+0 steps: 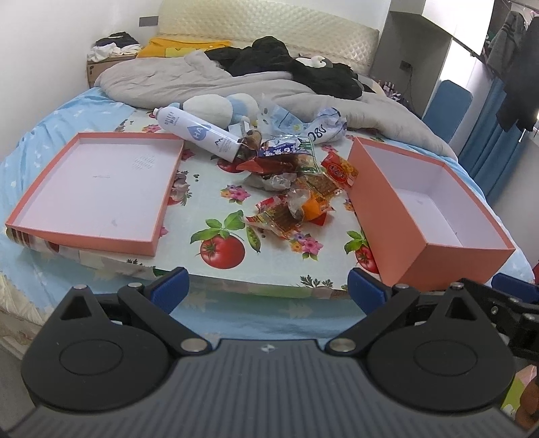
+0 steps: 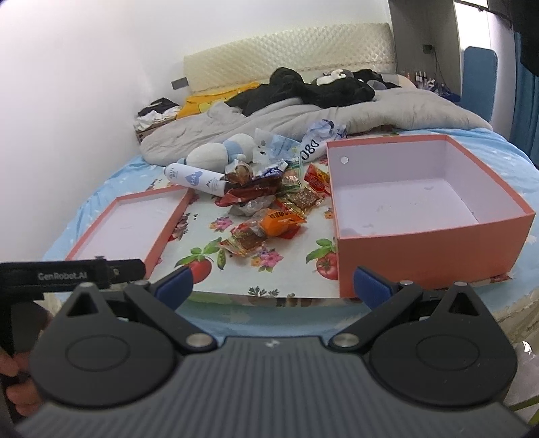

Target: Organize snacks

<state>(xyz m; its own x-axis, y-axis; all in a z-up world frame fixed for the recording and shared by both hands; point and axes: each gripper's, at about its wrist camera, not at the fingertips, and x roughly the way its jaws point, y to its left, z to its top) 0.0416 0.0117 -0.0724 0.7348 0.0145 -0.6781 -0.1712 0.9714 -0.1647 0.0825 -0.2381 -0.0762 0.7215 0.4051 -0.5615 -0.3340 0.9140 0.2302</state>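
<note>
left gripper (image 1: 266, 286) and right gripper (image 2: 273, 284) hang near bed edge, jaws spread wide, holding nothing. beyond, snacks (image 1: 293, 188) piled on cloth (image 1: 202, 188) between lid (image 1: 97, 188) and box (image 2: 421, 209), both empty. likely best: pinch nearest packet at crimped edge, drop into box. farther back, bottle (image 1: 195, 133).

1. A bedroom with plain white walls (image 2: 101, 67).
2. A bed (image 1: 50, 121) fills the view, covered by a light blue sheet; a cream quilted headboard (image 1: 269, 30) stands against the far wall.
3. A rumpled grey duvet (image 1: 175, 81) lies across the bed's far half, with dark clothing (image 1: 269, 57) piled on it.
4. Blue curtains (image 1: 492, 148) hang at right, beside bright daylight.
</note>
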